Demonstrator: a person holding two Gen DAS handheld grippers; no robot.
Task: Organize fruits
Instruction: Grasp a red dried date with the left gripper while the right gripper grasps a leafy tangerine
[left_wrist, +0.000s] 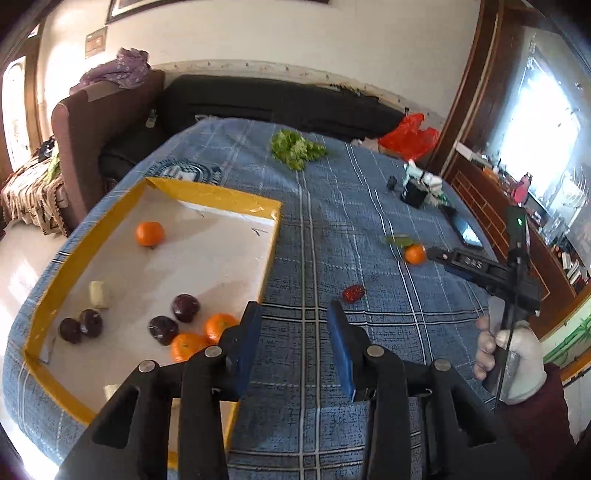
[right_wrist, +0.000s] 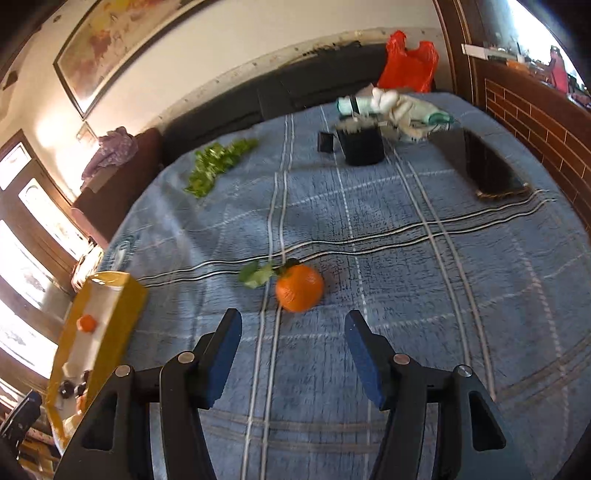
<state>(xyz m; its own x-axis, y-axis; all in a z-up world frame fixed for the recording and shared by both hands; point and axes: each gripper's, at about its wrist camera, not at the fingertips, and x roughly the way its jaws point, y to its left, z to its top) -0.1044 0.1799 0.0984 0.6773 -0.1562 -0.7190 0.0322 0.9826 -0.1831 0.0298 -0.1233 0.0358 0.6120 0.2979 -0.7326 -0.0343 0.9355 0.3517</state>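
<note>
A yellow-rimmed white tray (left_wrist: 92, 243) lies on the left of the blue checked tablecloth. It holds three oranges (left_wrist: 149, 233), several dark plums (left_wrist: 184, 307) and a pale piece (left_wrist: 99, 293). My left gripper (left_wrist: 293, 314) is open and empty, at the tray's right rim. A loose orange with a leaf (right_wrist: 300, 288) lies on the cloth just ahead of my open, empty right gripper (right_wrist: 293, 323). In the left wrist view that orange (left_wrist: 414, 254) sits at the right gripper's tip (left_wrist: 430, 253). A small red fruit (left_wrist: 353, 292) lies on the cloth between the grippers.
Green lettuce (left_wrist: 295, 147) lies at the far middle of the table. A black box (right_wrist: 360, 146), a small black item (right_wrist: 325, 142), white cloth (right_wrist: 402, 107) and a dark phone (right_wrist: 491, 170) sit at the far right. A red bag (right_wrist: 408, 62) and sofa are beyond.
</note>
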